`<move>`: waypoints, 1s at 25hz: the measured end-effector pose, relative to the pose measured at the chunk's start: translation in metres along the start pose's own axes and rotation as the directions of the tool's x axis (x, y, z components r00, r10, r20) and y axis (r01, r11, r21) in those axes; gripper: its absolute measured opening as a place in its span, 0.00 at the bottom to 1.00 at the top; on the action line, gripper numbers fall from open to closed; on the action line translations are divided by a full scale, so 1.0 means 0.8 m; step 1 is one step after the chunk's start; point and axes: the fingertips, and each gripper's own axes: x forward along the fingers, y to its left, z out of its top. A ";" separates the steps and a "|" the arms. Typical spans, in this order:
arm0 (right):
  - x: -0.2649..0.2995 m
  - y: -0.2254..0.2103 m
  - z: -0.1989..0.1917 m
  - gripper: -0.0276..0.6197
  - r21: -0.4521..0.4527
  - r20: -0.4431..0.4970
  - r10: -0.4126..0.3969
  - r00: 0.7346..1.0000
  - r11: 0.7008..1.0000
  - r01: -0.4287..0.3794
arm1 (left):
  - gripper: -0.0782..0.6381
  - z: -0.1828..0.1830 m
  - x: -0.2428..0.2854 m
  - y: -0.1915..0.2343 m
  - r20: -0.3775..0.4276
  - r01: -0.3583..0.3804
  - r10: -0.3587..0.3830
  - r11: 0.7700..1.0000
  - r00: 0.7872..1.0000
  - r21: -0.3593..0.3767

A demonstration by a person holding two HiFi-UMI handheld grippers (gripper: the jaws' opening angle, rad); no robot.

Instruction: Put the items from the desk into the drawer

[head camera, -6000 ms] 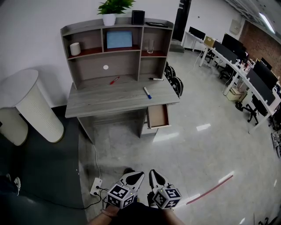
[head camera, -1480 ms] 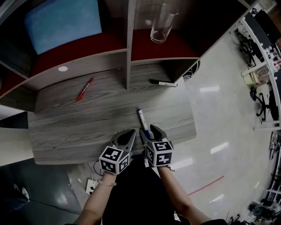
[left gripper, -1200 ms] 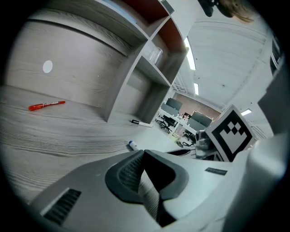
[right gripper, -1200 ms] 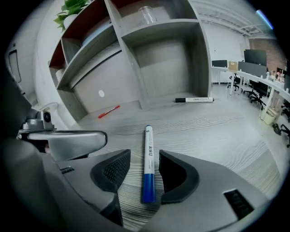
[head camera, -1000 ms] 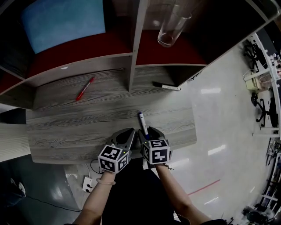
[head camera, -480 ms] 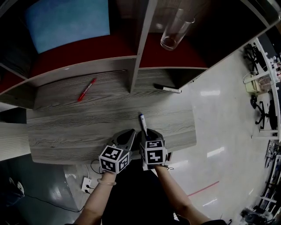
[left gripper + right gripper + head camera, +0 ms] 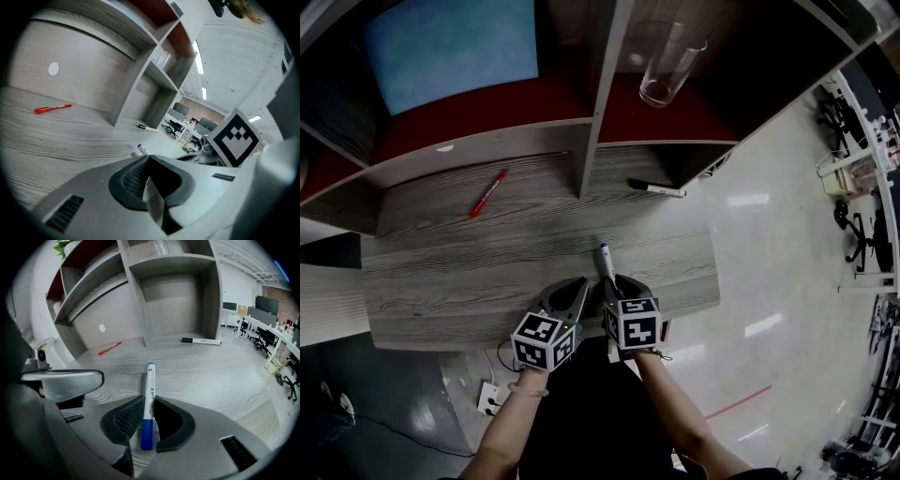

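Right tongs (image 7: 149, 400): just closed, clamping blue-capped white marker (image 7: 150, 380) at grey woodgrain worktop (image 7: 211, 376) front; head view hides pads. Left tongs (image 7: 147, 159): together.

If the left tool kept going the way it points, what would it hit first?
Most likely the grey desk top, just ahead, because the left tool tilts downward; depth is hard to judge.
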 end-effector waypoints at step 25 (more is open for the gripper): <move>-0.115 0.078 -0.033 0.16 0.104 0.206 -0.036 0.978 0.994 0.014 | 0.11 -0.039 -0.105 -0.065 -0.023 0.137 -0.135 0.983 0.991 0.124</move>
